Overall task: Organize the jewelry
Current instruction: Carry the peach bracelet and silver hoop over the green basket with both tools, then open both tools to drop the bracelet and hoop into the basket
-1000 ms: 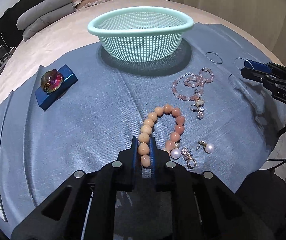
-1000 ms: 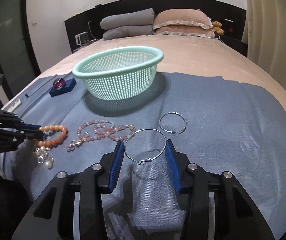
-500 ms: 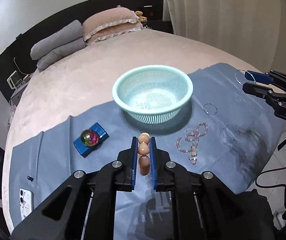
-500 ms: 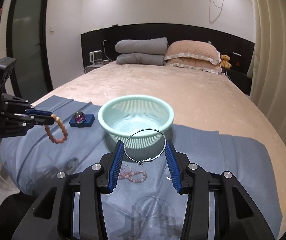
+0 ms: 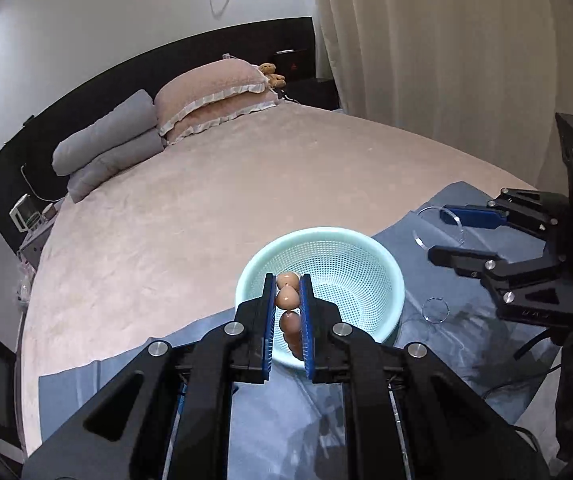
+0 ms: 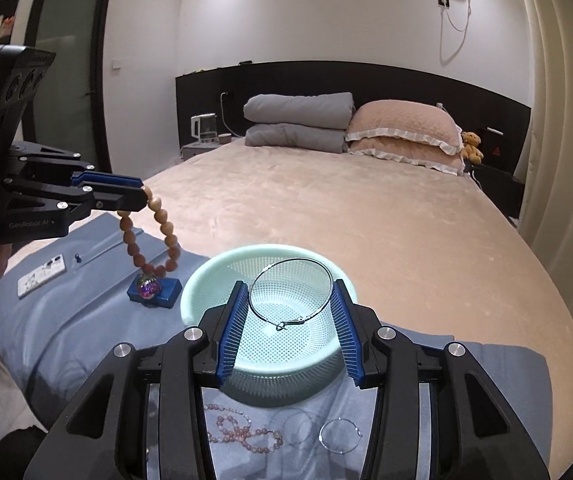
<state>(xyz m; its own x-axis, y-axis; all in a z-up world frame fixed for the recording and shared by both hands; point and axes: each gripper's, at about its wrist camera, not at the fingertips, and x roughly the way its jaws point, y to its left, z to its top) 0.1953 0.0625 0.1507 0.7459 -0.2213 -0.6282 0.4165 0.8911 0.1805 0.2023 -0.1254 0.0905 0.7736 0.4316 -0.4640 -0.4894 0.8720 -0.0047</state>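
My left gripper [image 5: 287, 284] is shut on an orange bead bracelet [image 5: 288, 298] and holds it in the air over the near rim of the mint green mesh basket [image 5: 382, 264]. In the right wrist view the bracelet [image 6: 154, 236] hangs from the left gripper [image 6: 142, 194], left of the basket [image 6: 202, 284]. My right gripper [image 6: 291, 300] is shut on a large silver hoop earring [image 6: 291, 276], held above the basket. In the left wrist view the right gripper [image 5: 440, 234] and its hoop [image 5: 420, 240] are to the right of the basket.
A second silver hoop [image 6: 340, 434] and a pink bead necklace [image 6: 242, 430] lie on the blue cloth [image 6: 86, 312] in front of the basket. A blue box with a glass ball [image 6: 152, 288] and a phone [image 6: 42, 274] lie on the left. Pillows [image 6: 402, 128] are at the bed's head.
Both grippers have risen higher with their loads. The bracelet and the hoop have moved from above the cloth to over the basket.
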